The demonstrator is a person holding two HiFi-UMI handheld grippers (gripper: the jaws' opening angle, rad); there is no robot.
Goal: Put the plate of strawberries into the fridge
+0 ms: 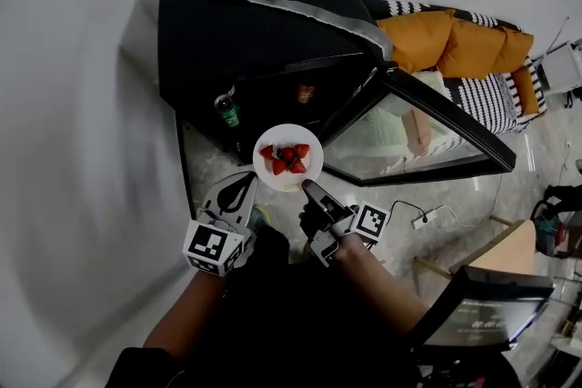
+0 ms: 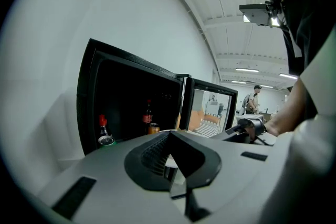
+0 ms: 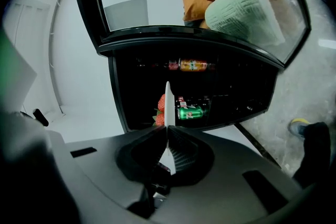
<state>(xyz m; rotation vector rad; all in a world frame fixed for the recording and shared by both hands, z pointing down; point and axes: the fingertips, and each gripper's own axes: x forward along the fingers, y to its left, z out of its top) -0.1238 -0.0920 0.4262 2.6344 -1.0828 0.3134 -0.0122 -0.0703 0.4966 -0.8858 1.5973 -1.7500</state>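
1. Head view: the plate (image 1: pixel 287 157) of strawberries (image 1: pixel 286 156) hangs just in front of the fridge's (image 1: pixel 255 23) open mouth and is not yet inside.
   - Your right gripper (image 1: pixel 309 187) is clamped on the rim farthest from the fridge.
   - Your left gripper (image 1: pixel 247 183) sits just beside the plate with its jaws together. Whether it touches the rim is hard to tell.
   - A pinch on one edge is a weak hold, I judge. Tilt the plate on the way in and the berries may roll off.
   - The fridge's shelves are lost in the dark, and the glass door (image 1: pixel 427 136) stands wide open to one side of the fridge.

2. Left gripper view: the left gripper (image 2: pixel 169 136) has its jaws closed tip to tip, with nothing nameable between them.
   - A pale sliver shows in the gap, too small to identify.
   - The plate itself does not show here.
   - A red-capped bottle (image 2: pixel 103 124) and a can (image 2: pixel 153 127) stand at the fridge's front edge. A low or wide entry could knock them over.

3. Right gripper view: the right gripper (image 3: pixel 167 131) pinches the plate (image 3: pixel 167 99), seen edge-on, with the strawberries (image 3: pixel 160 104) on one face.
   - A green can (image 3: pixel 190 112) lies inside the fridge just past the plate, so pushing straight in risks striking it.
   - The spot where the plate would land is hidden by darkness and by the plate itself.
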